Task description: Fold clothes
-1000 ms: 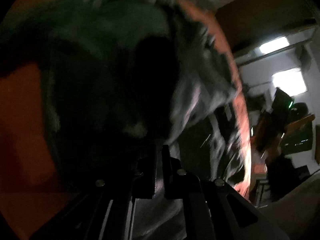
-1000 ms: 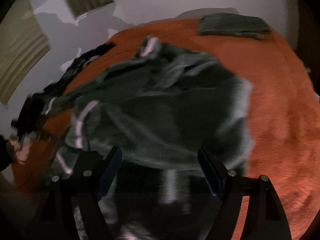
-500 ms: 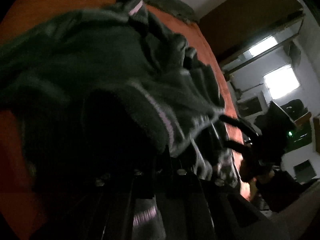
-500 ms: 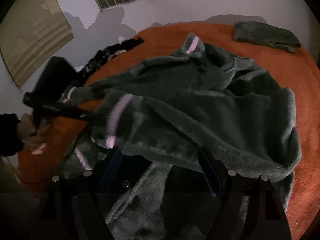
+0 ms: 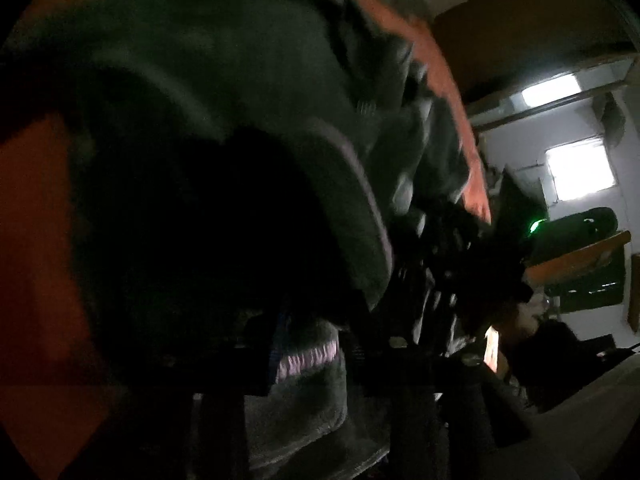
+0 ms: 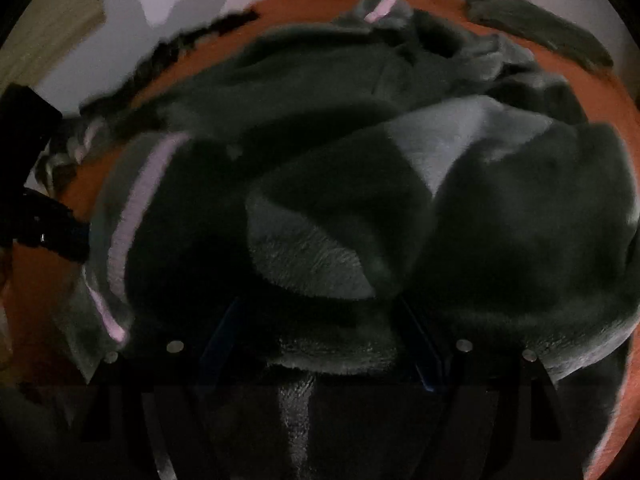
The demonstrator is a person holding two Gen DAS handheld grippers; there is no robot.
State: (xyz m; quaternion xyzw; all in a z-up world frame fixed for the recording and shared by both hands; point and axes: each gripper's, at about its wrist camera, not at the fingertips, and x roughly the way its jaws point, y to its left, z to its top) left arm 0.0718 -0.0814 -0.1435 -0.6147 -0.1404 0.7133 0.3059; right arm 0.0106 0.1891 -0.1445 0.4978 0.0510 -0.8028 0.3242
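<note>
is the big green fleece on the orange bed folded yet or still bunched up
Still bunched up. The green fleece lies in rumpled, overlapping heaps on the orange bed, a striped cuff sticking out, with no flat, squared folds.

Dark green fleece garment (image 6: pixel 500 216) heaped on orange bed (image 6: pixel 600 92), right claw (image 6: pixel 320 332) spread wide
</note>
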